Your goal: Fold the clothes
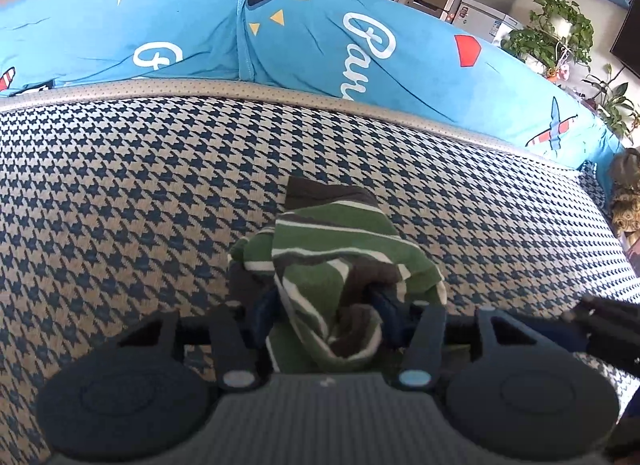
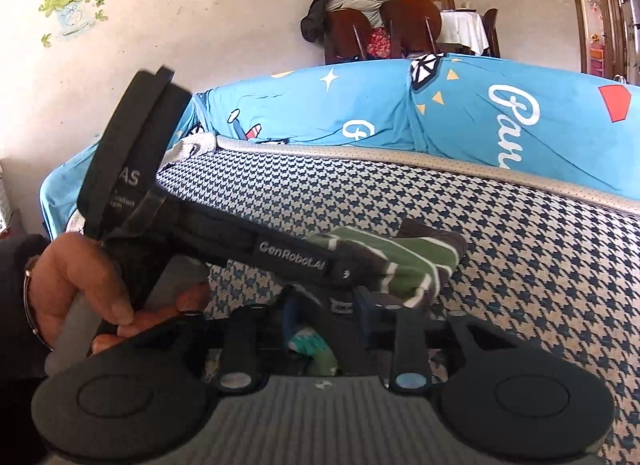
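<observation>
Your left gripper (image 1: 320, 317) has the green striped garment (image 1: 340, 261) bunched up between its jaws, and the jaws look clenched on it, with cloth bulging out on both sides. The garment sits on the checked bed cover (image 1: 120, 185), right in front of that gripper and near the front edge of the bed. Its long side runs away from you, toward the blue pillow (image 1: 160, 25) at the back. In the right wrist view you see the same garment (image 2: 400, 261) from the side, lying low and partly folded, with your left gripper (image 2: 360, 281) reaching into it from the left and your hand (image 2: 80, 285) on its handle. Your right gripper (image 2: 324, 325) is just beside the near end of the garment. A bit of green cloth shows between its jaws, but the left gripper blocks the view, so I cannot tell if those jaws are grasping it or have let go. I think your left hand leads the next fold. You have lots of open room on the bed cover to the left, to the right and toward the pillow.
</observation>
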A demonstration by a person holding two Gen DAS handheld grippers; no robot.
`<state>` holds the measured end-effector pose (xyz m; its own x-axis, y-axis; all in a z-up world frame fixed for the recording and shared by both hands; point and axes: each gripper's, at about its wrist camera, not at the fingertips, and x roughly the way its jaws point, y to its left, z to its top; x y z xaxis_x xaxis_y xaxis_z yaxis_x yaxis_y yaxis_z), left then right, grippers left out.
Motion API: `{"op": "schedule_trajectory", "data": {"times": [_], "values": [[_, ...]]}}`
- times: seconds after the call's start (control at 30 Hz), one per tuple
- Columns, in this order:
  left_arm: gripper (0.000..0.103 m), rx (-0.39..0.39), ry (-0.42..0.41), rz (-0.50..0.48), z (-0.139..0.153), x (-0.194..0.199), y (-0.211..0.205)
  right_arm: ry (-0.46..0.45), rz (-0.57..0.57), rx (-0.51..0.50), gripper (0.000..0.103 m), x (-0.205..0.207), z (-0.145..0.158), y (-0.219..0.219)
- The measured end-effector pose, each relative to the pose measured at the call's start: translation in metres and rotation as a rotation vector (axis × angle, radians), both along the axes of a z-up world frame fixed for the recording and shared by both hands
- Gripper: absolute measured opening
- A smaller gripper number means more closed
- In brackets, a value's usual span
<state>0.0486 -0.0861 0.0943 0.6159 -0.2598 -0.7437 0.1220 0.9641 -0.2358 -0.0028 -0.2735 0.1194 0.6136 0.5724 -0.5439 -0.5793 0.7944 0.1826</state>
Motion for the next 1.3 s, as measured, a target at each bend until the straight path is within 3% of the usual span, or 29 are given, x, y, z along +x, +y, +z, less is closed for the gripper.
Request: {"op": "schedule_trajectory", "data": {"times": [0.03,0.07,0.2,0.33,0.43,0.63,0.87,1.07,1.2,1.3], "values": [[0.044,0.006,-0.008,0.012,0.001,-0.001,0.001,-0.002,-0.021,0.002,0.065,-0.001,0.003,-0.006],[0.042,0.016,-0.016,0.023,0.002,-0.002,0.002,-0.002,-0.042,0.003,0.067,-0.001,0.005,-0.012],[0.042,0.071,-0.042,0.077,0.003,-0.006,0.01,0.042,-0.168,0.005,0.067,0.004,0.004,-0.031],[0.043,0.102,-0.046,0.149,0.004,-0.011,0.024,0.186,-0.305,0.066,0.067,0.009,-0.01,-0.044],[0.044,0.099,-0.029,0.212,0.002,-0.016,0.039,0.275,-0.339,0.135,0.067,0.011,-0.02,-0.046],[0.046,0.146,0.0,0.302,-0.008,-0.031,0.063,0.318,-0.29,0.188,0.068,0.013,-0.031,-0.022],[0.046,0.175,0.041,0.423,-0.019,-0.049,0.093,0.282,-0.173,0.149,0.068,0.013,-0.037,0.019],[0.061,0.122,-0.013,0.468,-0.007,-0.06,0.11,0.258,-0.112,0.117,0.069,0.005,-0.04,0.041],[0.079,0.066,-0.089,0.442,0.006,-0.068,0.109,0.25,-0.066,0.099,0.069,-0.002,-0.043,0.053],[0.083,0.049,-0.153,0.404,0.014,-0.072,0.102,0.244,-0.027,0.082,0.069,-0.006,-0.046,0.063]]}}
